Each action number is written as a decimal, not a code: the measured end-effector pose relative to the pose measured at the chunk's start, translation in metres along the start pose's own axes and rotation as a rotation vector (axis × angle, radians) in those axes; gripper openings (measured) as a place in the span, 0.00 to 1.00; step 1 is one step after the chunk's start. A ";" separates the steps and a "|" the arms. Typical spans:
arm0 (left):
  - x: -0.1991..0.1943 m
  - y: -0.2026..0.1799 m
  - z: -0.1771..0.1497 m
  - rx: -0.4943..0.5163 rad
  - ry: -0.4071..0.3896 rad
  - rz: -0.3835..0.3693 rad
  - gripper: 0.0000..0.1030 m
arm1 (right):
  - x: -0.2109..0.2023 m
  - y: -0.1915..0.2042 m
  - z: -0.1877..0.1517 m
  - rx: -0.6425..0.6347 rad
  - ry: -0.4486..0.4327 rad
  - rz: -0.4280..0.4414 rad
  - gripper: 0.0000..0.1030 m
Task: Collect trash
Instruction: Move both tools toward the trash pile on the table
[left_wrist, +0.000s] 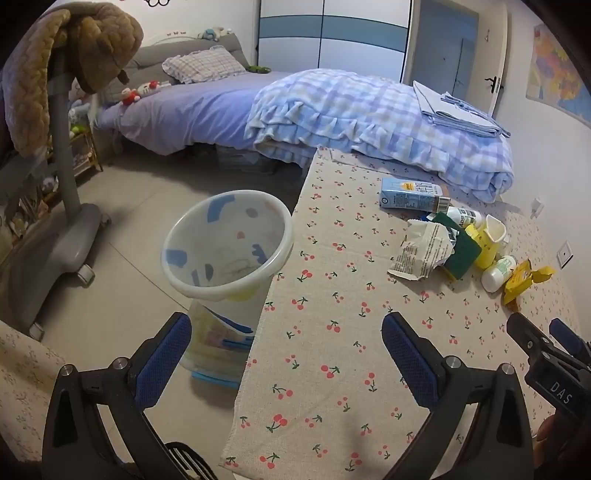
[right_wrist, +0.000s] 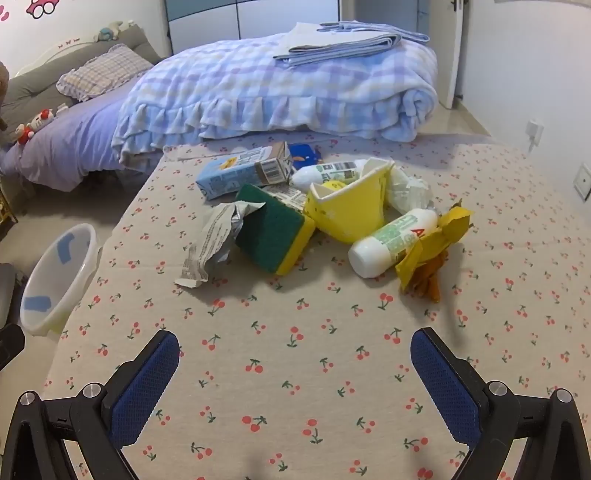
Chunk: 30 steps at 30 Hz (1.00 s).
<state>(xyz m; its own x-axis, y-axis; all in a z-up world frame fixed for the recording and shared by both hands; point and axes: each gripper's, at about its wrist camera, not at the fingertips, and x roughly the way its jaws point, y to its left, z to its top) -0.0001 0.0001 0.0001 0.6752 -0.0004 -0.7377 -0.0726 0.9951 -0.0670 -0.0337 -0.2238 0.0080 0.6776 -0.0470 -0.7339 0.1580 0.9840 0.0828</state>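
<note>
Collecting trash, start of first pick. Right gripper (right_wrist: 293, 373), blue-padded jaws spread wide and empty, hovering over bare cherry-print tablecloth (right_wrist: 295, 406), well short of heaped litter at mid-table: crumpled grey foil wrapper (right_wrist: 212, 240), green-and-yellow scouring sponge (right_wrist: 275, 232), squashed yellow paper cup (right_wrist: 349, 208), white plastic bottle with green label (right_wrist: 391, 242), torn yellow packet (right_wrist: 432, 245), light-blue drink carton (right_wrist: 240, 171). Left gripper (left_wrist: 286, 354) likewise wide open, holding nothing, straddling table edge just beside translucent white waste bin with blue patches (left_wrist: 227, 245), standing on floor at table's left side. Best begun with nearest loose piece, probably wrapper: descend low, pinch across crumpled ridge, lift clear before swinging left to bin.
</note>
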 end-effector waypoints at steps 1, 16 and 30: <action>0.000 0.000 0.000 0.001 0.001 0.000 1.00 | 0.000 0.000 0.000 0.000 0.001 0.000 1.00; -0.002 0.001 0.001 0.000 0.000 -0.001 1.00 | 0.001 0.001 -0.001 0.002 0.003 0.001 1.00; 0.000 0.000 0.000 0.000 0.000 0.000 1.00 | 0.001 0.000 -0.001 0.003 0.004 0.002 1.00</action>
<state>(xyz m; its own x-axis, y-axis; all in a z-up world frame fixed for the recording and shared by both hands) 0.0000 0.0004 0.0005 0.6752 -0.0006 -0.7376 -0.0723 0.9951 -0.0670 -0.0332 -0.2234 0.0064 0.6751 -0.0443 -0.7364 0.1584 0.9836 0.0860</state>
